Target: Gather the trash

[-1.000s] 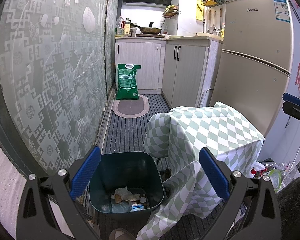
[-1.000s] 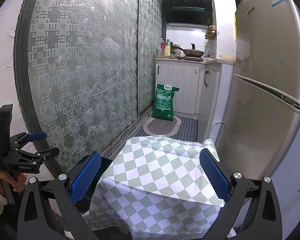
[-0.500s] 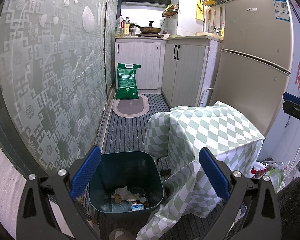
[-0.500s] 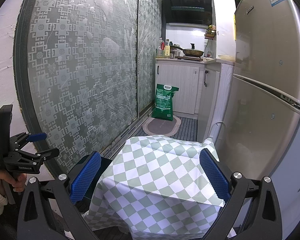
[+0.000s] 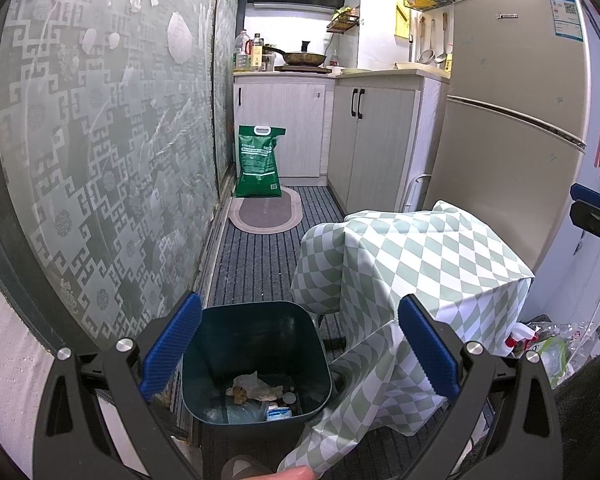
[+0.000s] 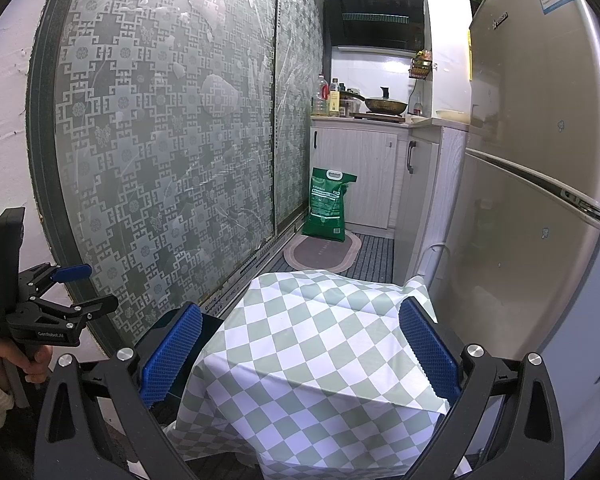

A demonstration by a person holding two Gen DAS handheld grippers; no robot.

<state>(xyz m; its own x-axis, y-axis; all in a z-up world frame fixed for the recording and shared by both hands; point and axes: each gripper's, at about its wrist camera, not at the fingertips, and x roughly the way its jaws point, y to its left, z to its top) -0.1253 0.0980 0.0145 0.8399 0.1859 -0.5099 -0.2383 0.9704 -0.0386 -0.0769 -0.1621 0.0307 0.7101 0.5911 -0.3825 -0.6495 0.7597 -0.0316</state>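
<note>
Looks mostly done: crumpled paper and small scraps (image 5: 256, 390) already down in the dark bin (image 5: 256, 320) on the floor beside the checkered-cloth table (image 5: 428, 256), nothing loose on the cloth. Left claw (image 5: 300, 352) and right claw (image 6: 300, 356) both spread wide, pinching nothing. Clutter (image 5: 548, 344) right of the table half cut off, possibly more trash; can't tell what sits under the cloth.

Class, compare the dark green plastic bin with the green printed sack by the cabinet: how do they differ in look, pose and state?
The dark green plastic bin is a plain, rigid, open-topped tub; the green printed sack is soft, labelled and closed, with a white handle slot. The bin stands near the tongs beside the checked tablecloth; the sack stands far off by the white cabinet. The bin's paper scraps show; the sack's contents are hidden. Both are green, upright, on the floor.
</note>
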